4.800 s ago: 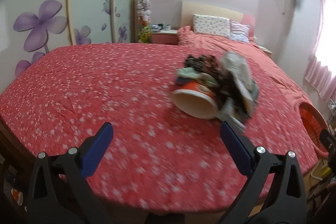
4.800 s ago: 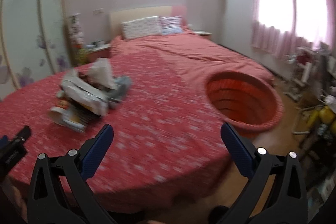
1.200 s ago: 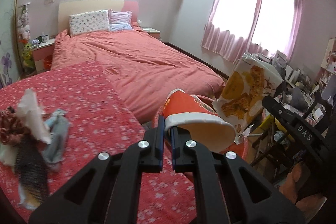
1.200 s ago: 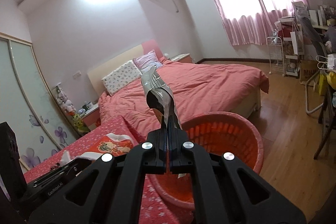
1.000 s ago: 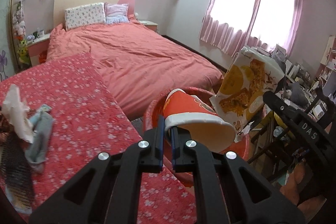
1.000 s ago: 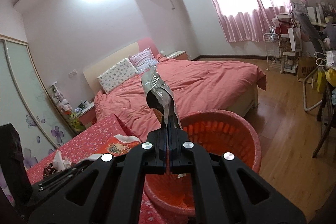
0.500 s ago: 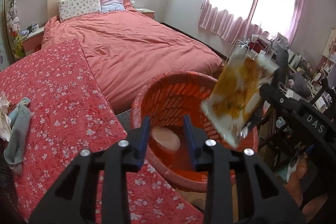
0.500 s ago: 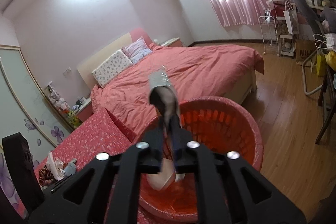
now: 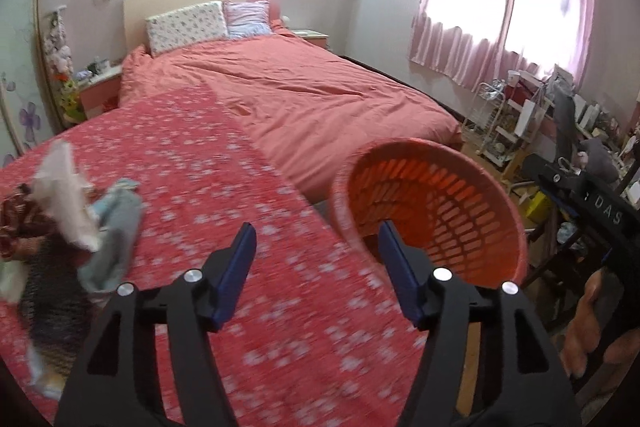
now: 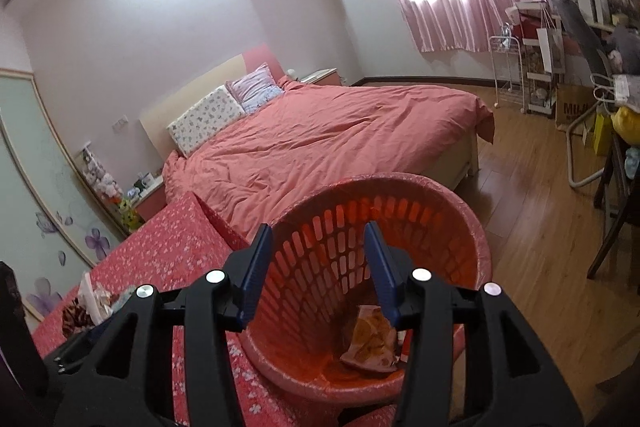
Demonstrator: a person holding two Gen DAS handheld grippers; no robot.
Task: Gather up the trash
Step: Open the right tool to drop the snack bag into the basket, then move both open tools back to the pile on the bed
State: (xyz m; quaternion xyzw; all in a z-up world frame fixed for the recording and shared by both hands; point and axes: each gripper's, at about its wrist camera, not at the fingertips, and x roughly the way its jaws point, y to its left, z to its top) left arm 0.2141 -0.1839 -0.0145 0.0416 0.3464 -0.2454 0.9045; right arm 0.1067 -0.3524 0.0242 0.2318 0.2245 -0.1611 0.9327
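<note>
both grippers have just been opening, nothing between the jaws: left gripper (image 9: 316, 247) and right gripper (image 10: 318, 253) stand apart. snack wrapper (image 10: 370, 341) lies in orange basket (image 10: 460, 223); cup unseen. remaining trash pile (image 9: 68, 211) at 9 o'clock, next.

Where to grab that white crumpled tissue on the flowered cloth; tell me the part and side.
Take the white tissue by its upright peak, coming down from above with the left gripper, whose jaws have just been opening and are empty. The peak stands clear of the blue cloth beside it.
</note>
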